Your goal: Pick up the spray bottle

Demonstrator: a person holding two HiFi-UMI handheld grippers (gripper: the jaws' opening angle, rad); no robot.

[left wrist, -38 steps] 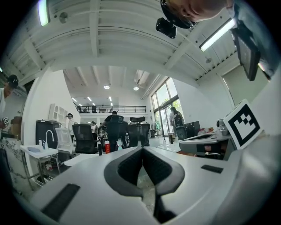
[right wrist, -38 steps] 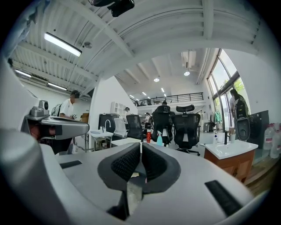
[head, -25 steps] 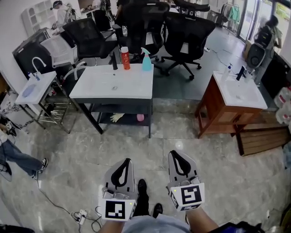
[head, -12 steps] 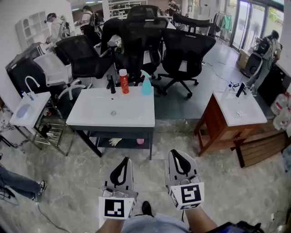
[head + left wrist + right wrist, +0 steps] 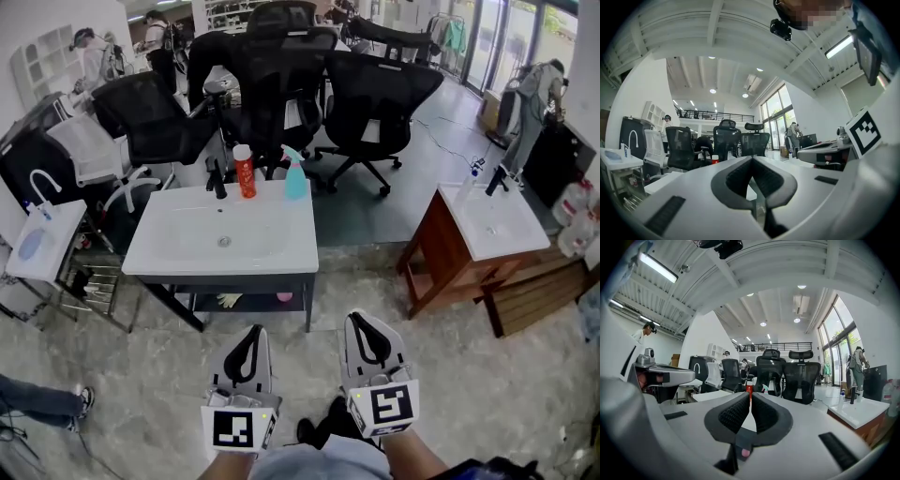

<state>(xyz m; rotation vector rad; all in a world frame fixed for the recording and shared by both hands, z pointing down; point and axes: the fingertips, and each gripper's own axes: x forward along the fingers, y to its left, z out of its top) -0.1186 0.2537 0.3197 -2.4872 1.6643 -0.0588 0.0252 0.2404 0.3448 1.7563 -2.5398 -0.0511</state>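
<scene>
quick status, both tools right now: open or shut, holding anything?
Left tool: closed, nothing between the jaws.
Right tool: closed, nothing between the jaws.

Open office/lab floor w/ sink rigs: office chairs [image 5: 277, 80] crowding behind centre sink [image 5: 178, 251], 2nd sink [image 5: 502, 234] standing right of it on wood cabinet, small sink [image 5: 37, 246] sitting left, ppl [image 5: 528, 89] working beyond.

Bright daylight plus ceiling lights; strong fisheye edge distortion
</scene>
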